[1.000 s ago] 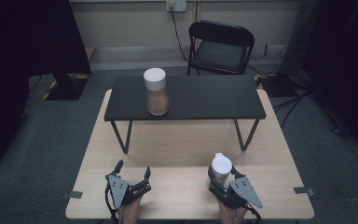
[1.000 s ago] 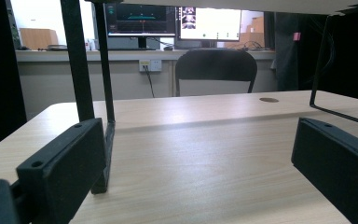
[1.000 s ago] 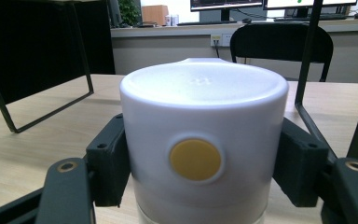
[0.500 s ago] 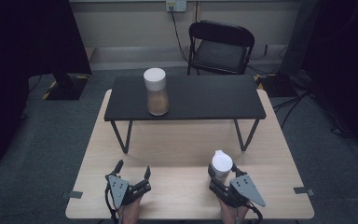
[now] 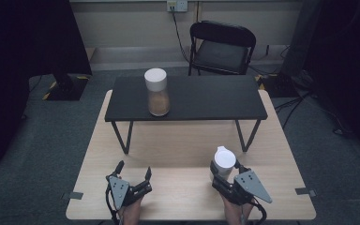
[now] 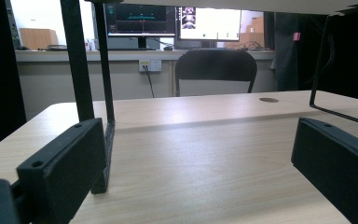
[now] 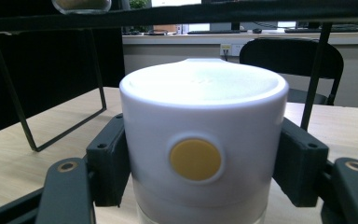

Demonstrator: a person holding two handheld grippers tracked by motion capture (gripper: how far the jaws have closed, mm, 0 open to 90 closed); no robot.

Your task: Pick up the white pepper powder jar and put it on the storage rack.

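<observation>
While the right hand-held gripper (image 7: 200, 186) pinches the white-lidded jar (image 7: 200, 140) just above the near edge of the wooden surface (image 5: 178, 150), keep it upright and lift steadily, clear of the black shelf (image 5: 201, 96); the left hand-held gripper (image 5: 132, 173) rests spread, empty.

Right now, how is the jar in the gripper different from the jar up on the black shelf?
The held jar sits low over the wooden table, clamped by the right gripper; the shelf jar stands free on the black shelf. The shelf jar shows brown filling; the held jar's contents are hidden. Both have white lids.
</observation>
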